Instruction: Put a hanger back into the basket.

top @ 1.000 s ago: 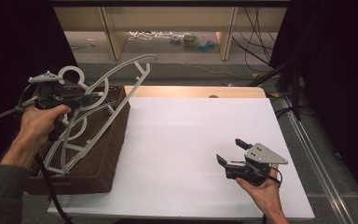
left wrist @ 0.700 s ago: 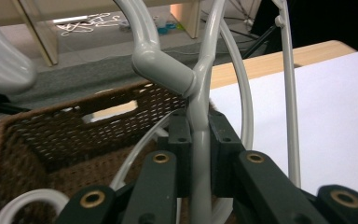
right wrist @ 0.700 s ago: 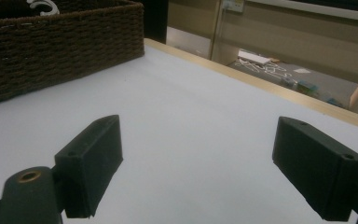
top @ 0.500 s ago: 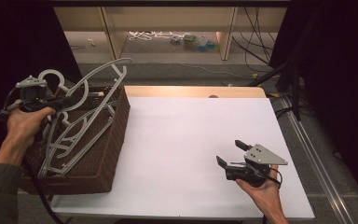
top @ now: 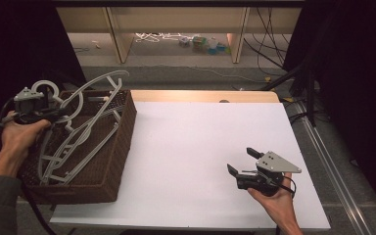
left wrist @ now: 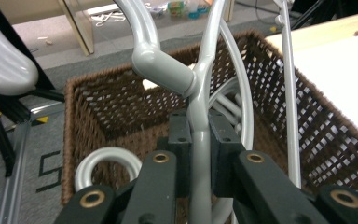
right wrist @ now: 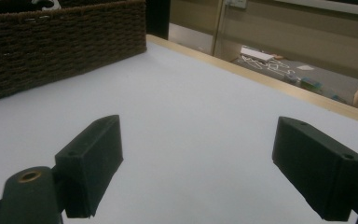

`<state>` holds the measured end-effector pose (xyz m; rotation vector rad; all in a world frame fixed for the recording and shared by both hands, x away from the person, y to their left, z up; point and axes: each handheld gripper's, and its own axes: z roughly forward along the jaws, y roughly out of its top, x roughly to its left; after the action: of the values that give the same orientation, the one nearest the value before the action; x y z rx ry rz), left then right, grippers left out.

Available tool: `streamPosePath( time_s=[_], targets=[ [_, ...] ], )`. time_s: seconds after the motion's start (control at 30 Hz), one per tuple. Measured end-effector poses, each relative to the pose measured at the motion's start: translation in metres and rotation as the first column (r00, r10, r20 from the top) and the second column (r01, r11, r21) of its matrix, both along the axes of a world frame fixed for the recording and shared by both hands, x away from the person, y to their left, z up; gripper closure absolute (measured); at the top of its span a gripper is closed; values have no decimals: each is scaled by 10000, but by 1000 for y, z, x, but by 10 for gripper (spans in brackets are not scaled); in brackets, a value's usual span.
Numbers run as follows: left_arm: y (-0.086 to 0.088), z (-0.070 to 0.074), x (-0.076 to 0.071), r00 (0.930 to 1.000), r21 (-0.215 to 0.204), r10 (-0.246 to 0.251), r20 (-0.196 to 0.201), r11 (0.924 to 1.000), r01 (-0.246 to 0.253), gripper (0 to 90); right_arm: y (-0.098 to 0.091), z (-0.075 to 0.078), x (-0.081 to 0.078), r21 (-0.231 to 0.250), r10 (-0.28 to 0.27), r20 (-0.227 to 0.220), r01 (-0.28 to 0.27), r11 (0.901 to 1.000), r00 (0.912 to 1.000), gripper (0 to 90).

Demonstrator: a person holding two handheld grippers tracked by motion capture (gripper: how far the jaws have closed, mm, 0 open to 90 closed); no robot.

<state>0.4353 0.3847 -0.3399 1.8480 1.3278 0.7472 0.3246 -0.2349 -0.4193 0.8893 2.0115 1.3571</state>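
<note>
My left gripper (top: 49,115) is shut on the neck of a grey plastic hanger (top: 85,127), just below its hook. The hanger leans into a brown woven basket (top: 122,132) at the table's left, its far arm sticking up over the rim. In the left gripper view the pads (left wrist: 181,140) clamp the hanger stem (left wrist: 199,116) over the basket's inside (left wrist: 112,102). Other grey hanger parts (left wrist: 105,163) lie lower in the basket. My right gripper (top: 241,160) is held open over the white table (top: 200,142) at the front right, with nothing between its fingers (right wrist: 93,158).
The basket wall (right wrist: 51,46) stands well to the left of the right gripper. The table's wooden far edge (top: 200,95) borders a drop to the floor, where shelf legs and cables (top: 274,73) stand. Dark space flanks both sides.
My left hand has moved left and down with the hanger, which now sits deeper and flatter in the basket. The right gripper has stayed put.
</note>
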Motion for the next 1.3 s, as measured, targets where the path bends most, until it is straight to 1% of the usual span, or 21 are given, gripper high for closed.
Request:
streamPosePath(
  time_s=[0.17, 0.23, 0.27, 0.3, 0.33, 0.37, 0.5, 0.6, 0.67, 0.7, 0.73, 0.77, 0.8, 0.87, 0.93, 1.0, 1.03, 1.13, 1.23, 1.27, 1.3],
  targets=[
    [6, -10, -4, 9999, 16, 80, -121, 10000, -80, 814, 1, 0, 0, 13, -30, 28, 30, 10000, 10000, 169],
    [7, -12, -4, 9999, 102, 37, -138, 9999, -36, 815, 1, -1, 0, 23, -46, 46, 46, 10000, 10000, 169],
    [7, -13, -5, 9999, 216, 11, -132, 9998, -8, 815, 1, -1, 0, 18, -38, 18, 38, 10000, 10000, 169],
    [8, -14, -5, 9997, 388, -76, -218, 9992, 84, 814, 1, -1, 0, 13, -34, -11, 34, 10000, 10000, 169],
    [9, -15, -7, 9989, 645, -189, -428, 9977, 216, 814, 1, -1, 0, 30, -55, -8, 55, 10000, 10000, 169],
    [10, -17, -7, 9988, 647, -184, -457, 9977, 213, 814, 0, -1, 0, -6, -31, -73, 31, 10000, 10000, 169],
    [14, -26, -8, 9980, 647, -110, -630, 9978, 151, 814, 0, -1, 0, 31, -17, -45, 17, 10000, 10000, 169],
    [15, -30, -8, 9974, 641, -116, -714, 9978, 162, 814, 0, -1, 0, 2, -35, -67, 35, 10000, 10000, 169],
    [14, -31, -7, 9967, 716, -184, -792, 9971, 241, 814, 0, -1, 0, 0, -36, -73, 36, 10000, 10000, 169],
    [14, -32, -6, 9959, 841, -196, -885, 9961, 271, 814, 0, -1, 0, -45, -37, -143, 36, 10000, 9999, 169],
    [14, -33, -6, 9950, 849, -103, -997, 9962, 188, 814, 0, -1, 0, -75, -47, -163, 46, 10000, 9999, 169],
    [15, -34, -5, 9945, 931, -92, -1048, 9955, 190, 814, 0, -1, 0, 11, -21, -91, 21, 10000, 10000, 169],
    [16, -36, -5, 9942, 1101, 25, -1078, 9939, 95, 814, 0, -1, 0, 15, -21, -91, 22, 10000, 10000, 169],
    [18, -39, -5, 9941, 940, 52, -1081, 9956, 50, 814, 0, -1, 0, -1, -38, -78, 38, 10000, 10000, 169],
    [18, -42, -5, 9931, 1075, 7, -1175, 9941, 120, 814, 0, -1, 0, 59, 11, -63, -10, 10000, 10000, 169],
    [18, -45, -5, 9919, 1059, -66, -1268, 9942, 202, 815, 0, -2, 1, 93, 7, -6, -7, 10000, 10000, 169],
    [17, -47, -5, 9914, 1039, -129, -1301, 9942, 266, 815, -1, -1, 1, -26, -23, -107, 23, 10000, 9999, 169],
    [14, -51, -3, 9893, 1226, -197, -1445, 9917, 377, 814, -1, -1, 0, -76, -65, -148, 64, 10000, 9999, 169],
    [10, -55, -2, 9896, 1262, -286, -1406, 9909, 466, 814, -1, -1, 0, -111, -75, -170, 73, 9999, 9998, 169],
    [9, -57, -2, 9887, 1256, -335, -1462, 9907, 521, 813, -1, -1, 0, -89, -61, -186, 60, 9999, 9998, 169],
    [8, -59, -1, 9882, 1273, -350, -1490, 9904, 543, 812, 0, -2, 1, 33, -80, -58, 80, 10000, 10000, 169]
  ],
)
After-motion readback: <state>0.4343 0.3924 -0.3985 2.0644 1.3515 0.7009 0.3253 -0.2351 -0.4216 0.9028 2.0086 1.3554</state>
